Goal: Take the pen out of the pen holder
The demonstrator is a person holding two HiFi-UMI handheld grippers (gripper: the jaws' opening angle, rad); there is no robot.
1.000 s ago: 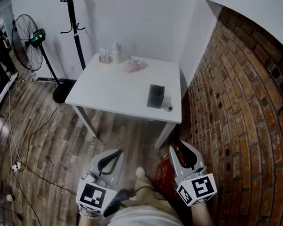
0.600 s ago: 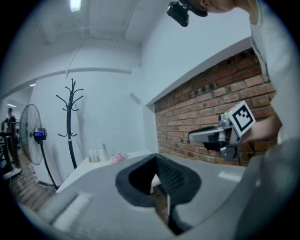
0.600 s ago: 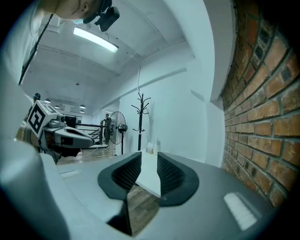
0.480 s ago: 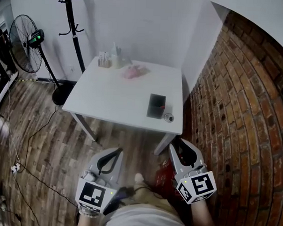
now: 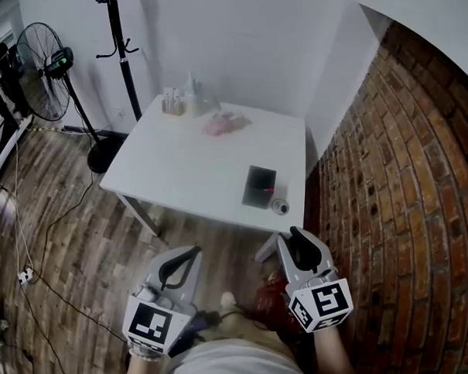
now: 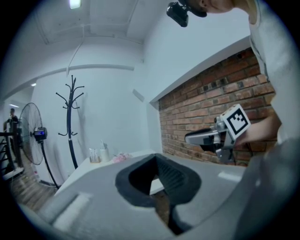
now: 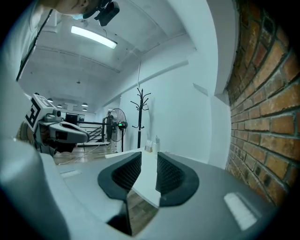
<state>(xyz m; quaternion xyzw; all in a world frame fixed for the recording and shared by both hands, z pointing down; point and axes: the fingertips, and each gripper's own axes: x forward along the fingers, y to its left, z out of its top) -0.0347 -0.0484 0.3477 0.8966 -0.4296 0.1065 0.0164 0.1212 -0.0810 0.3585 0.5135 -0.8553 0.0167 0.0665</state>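
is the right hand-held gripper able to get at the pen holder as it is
Probably not yet: the right hand-held gripper hangs short of the table edge; nothing blocks the pen holder, though.

**Table** (image 5: 181,164): sits lower in the head view than a second ago, with its front edge drawn nearer the grippers.

**Pen holder** (image 5: 259,186): carried down the frame with the tabletop (the small round item (image 5: 279,206) beside it likewise).

**Right gripper** (image 5: 292,241): tips were well short of the table, over the floor. They now reach just below the table's front right corner, close under the small round item.
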